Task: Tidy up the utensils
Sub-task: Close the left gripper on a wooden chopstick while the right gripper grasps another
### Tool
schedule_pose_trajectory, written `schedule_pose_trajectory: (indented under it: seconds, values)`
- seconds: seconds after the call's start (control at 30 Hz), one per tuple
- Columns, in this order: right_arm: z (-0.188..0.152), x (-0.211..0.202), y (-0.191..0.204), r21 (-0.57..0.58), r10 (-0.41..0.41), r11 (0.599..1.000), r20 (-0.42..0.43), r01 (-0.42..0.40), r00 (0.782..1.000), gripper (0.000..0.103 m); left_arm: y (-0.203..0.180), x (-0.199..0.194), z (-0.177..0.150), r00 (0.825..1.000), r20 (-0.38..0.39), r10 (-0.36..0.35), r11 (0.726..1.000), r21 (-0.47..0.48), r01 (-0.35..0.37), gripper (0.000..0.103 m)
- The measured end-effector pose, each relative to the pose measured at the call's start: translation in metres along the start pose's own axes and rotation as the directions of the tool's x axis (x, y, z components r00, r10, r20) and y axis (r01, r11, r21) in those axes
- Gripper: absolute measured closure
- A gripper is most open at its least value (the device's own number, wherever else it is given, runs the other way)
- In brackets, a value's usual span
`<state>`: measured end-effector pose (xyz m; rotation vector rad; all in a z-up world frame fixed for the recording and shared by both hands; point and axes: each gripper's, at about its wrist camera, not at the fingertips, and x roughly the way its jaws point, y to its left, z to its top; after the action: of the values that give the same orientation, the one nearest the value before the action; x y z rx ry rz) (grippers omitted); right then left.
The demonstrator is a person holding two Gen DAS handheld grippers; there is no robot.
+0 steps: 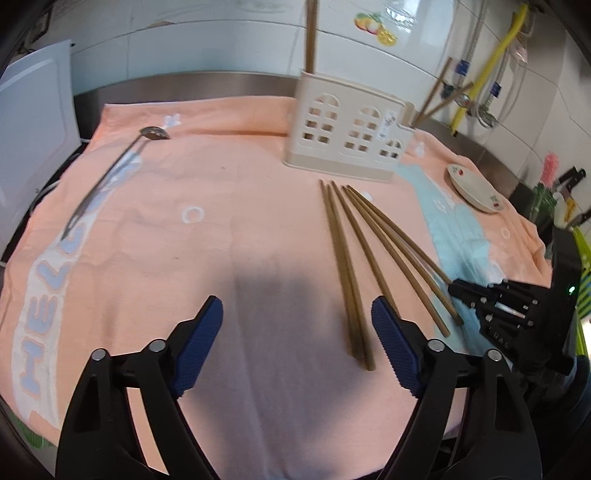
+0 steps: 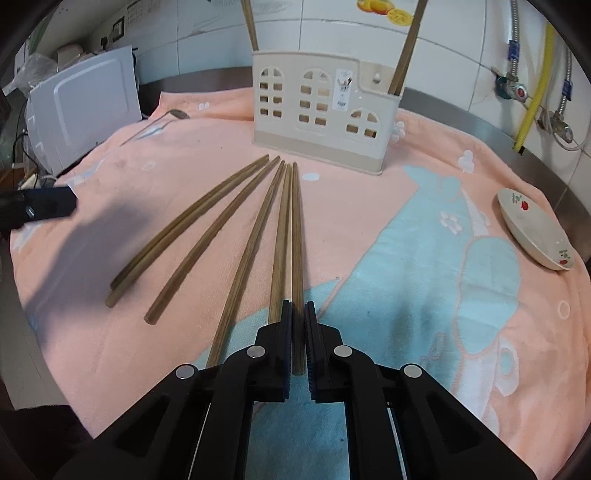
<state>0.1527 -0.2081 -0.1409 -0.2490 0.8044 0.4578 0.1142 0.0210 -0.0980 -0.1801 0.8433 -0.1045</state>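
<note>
The left tool (image 1: 297, 345) stands wide open at lower centre, holding nothing above the towel (image 1: 207, 258). Chopsticks (image 2: 225, 229) fan across mid-frame before the holder (image 2: 325, 110). The right tool (image 2: 297, 332), bottom centre, is pinched narrowly around one chopstick (image 2: 296, 258).

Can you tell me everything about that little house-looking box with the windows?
The utensil holder is a cream plastic caddy with a darker beige base. Its front wall has cut-out windows with arched tops, like a house, plus a small sticker. The right end is stepped lower than the rest. It stands upright on the peach towel, near the steel counter's back edge. Brown wooden chopsticks already stand inside: some at the left end, some leaning out of the lower right compartment. No gripper touches it.
</note>
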Motion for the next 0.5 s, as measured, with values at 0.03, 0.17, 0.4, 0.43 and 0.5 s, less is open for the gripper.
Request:
schedule_pose_trajectory:
  seconds: [0.03, 0.17, 0.4, 0.43, 0.5]
  values:
    - [0.001, -0.004, -0.001, 0.002, -0.002, 1.0, 0.01, 0.001, 1.0, 0.097, -0.002, 0.002, -0.001, 1.0, -0.005, -0.005, 1.0, 0.003, 0.005, 0.026]
    - [0.006, -0.021, -0.006, 0.013, -0.007, 1.0, 0.051, 0.006, 0.999, 0.097, -0.014, 0.016, -0.004, 0.998, -0.042, -0.041, 0.999, 0.01, 0.042, 0.041]
    - [0.013, -0.041, -0.015, 0.049, -0.008, 0.999, 0.092, 0.004, 0.996, 0.097, -0.025, 0.043, -0.007, 0.993, -0.103, -0.061, 0.998, -0.002, 0.061, 0.074]
    - [0.013, -0.041, -0.015, 0.05, -0.009, 0.999, 0.093, 0.005, 0.996, 0.097, -0.026, 0.046, -0.007, 0.992, -0.109, -0.062, 0.998, -0.006, 0.062, 0.076]
    - [0.011, -0.042, -0.016, 0.052, -0.011, 0.999, 0.092, 0.006, 0.996, 0.097, -0.026, 0.053, -0.007, 0.991, -0.118, -0.059, 0.998, -0.014, 0.058, 0.081]
